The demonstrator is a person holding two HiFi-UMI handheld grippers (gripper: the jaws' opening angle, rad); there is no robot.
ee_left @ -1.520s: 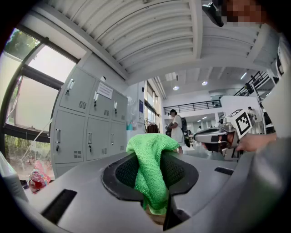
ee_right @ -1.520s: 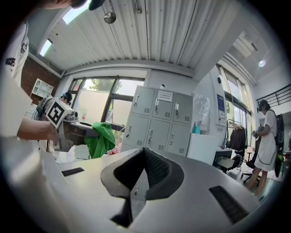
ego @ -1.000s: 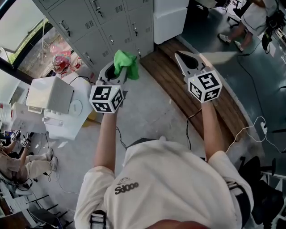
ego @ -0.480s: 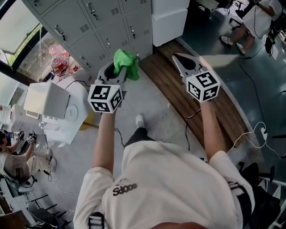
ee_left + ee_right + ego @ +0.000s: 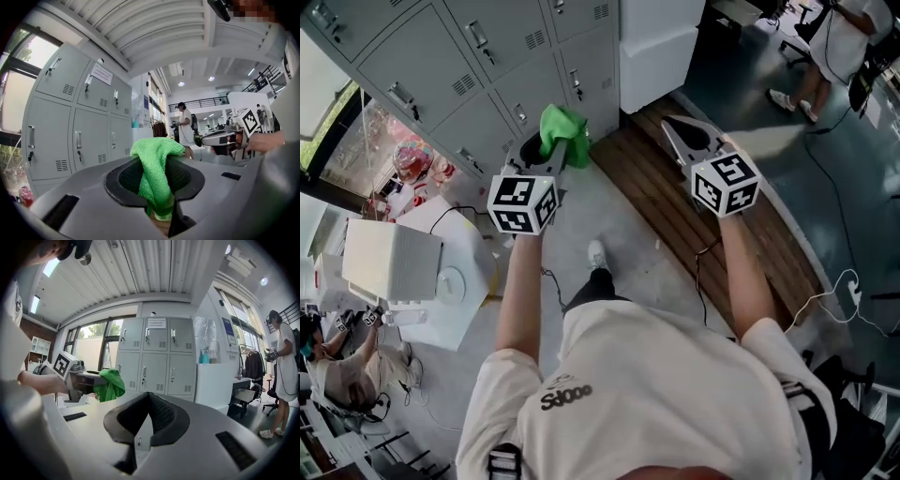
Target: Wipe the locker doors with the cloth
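In the upper middle of the frame, my left gripper [image 5: 542,157] pinches a nubby green microfibre cloth [image 5: 562,129] near grey metal locker doors [image 5: 478,75]; my right gripper [image 5: 678,129] is closed, empty.

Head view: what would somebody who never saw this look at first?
Most likely the bright green fuzzy cloth, pinched in the left gripper near the top middle, in front of the grey metal locker doors at upper left. Next come the black-and-white marker cubes, one on the left gripper and one on the right. The right gripper is shut with nothing in it.
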